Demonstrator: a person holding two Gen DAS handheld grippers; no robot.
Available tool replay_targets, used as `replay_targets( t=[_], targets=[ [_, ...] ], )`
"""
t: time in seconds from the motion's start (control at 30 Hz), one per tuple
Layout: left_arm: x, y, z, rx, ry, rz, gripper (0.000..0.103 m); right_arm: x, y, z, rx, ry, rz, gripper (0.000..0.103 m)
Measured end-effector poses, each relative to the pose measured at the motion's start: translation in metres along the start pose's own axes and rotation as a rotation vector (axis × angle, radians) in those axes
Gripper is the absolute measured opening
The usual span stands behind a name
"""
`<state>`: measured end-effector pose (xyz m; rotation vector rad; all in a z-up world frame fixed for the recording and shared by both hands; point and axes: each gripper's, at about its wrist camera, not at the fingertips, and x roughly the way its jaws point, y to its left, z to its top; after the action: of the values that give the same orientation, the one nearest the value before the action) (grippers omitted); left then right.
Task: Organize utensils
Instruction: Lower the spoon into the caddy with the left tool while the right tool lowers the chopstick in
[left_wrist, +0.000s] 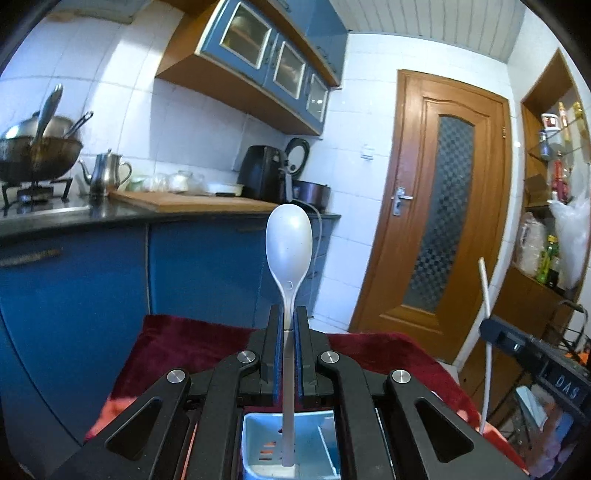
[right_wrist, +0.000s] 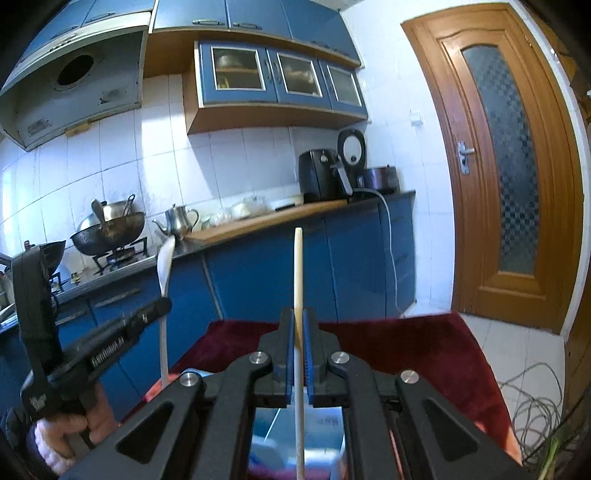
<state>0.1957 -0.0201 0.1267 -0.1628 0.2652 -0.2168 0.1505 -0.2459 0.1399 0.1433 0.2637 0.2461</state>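
Smooth matt plastic spoon, pale matt chopstick, w/ plush red velvet cloth, glossy light-blue plastic holder, shiny metal kettle, varnished wood door.

My left gripper clamps spoon upright, bowl up, handle end reaching down into utensil holder directly below. My right gripper clamps chopstick upright, lower end over same holder. Holder sits on cloth-covered table. Left gripper stands left of right gripper. Behind table: counter along wall; wok at its left end, kettle beside wok, air fryer toward right end. Door right of counter.
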Motion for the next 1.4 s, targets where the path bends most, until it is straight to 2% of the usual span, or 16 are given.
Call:
replay_targets(
  t=[0.27,0.37,0.5,0.8,1.03,1.07,1.13,1.2,1.33,1.4],
  targets=[
    [0.020,0.005,-0.037,0.006,-0.041,0.081,0.006,0.038,-0.002,-0.011,-0.057,-0.062,-0.042,0.006],
    [0.018,0.002,-0.047,0.032,-0.063,0.101,0.006,0.049,-0.003,-0.021,-0.067,-0.052,-0.049,0.006],
    [0.015,-0.003,-0.054,0.061,-0.072,0.091,0.006,0.057,-0.008,-0.034,-0.055,-0.017,-0.037,0.006],
    [0.017,0.004,-0.065,0.052,0.042,0.073,0.006,0.052,-0.003,-0.047,-0.090,0.059,-0.022,0.007],
    [0.008,0.004,-0.070,0.076,0.072,0.063,0.006,0.044,0.001,-0.052,-0.098,0.102,-0.006,0.007],
    [0.006,0.004,-0.070,0.081,0.078,0.060,0.007,0.043,0.002,-0.052,-0.099,0.109,-0.003,0.008],
    [0.002,0.004,-0.070,0.081,0.085,0.049,0.017,0.039,0.003,-0.053,-0.101,0.111,-0.008,0.018],
    [-0.002,0.004,-0.069,0.076,0.090,0.040,0.021,0.034,0.002,-0.051,-0.086,0.103,0.000,0.028],
    [-0.013,0.006,-0.066,0.065,0.104,0.028,0.026,0.023,0.002,-0.046,-0.068,0.085,0.002,0.031],
    [-0.018,0.008,-0.065,0.057,0.122,0.021,0.028,0.017,0.002,-0.044,-0.066,0.076,-0.004,0.037]
  ],
)
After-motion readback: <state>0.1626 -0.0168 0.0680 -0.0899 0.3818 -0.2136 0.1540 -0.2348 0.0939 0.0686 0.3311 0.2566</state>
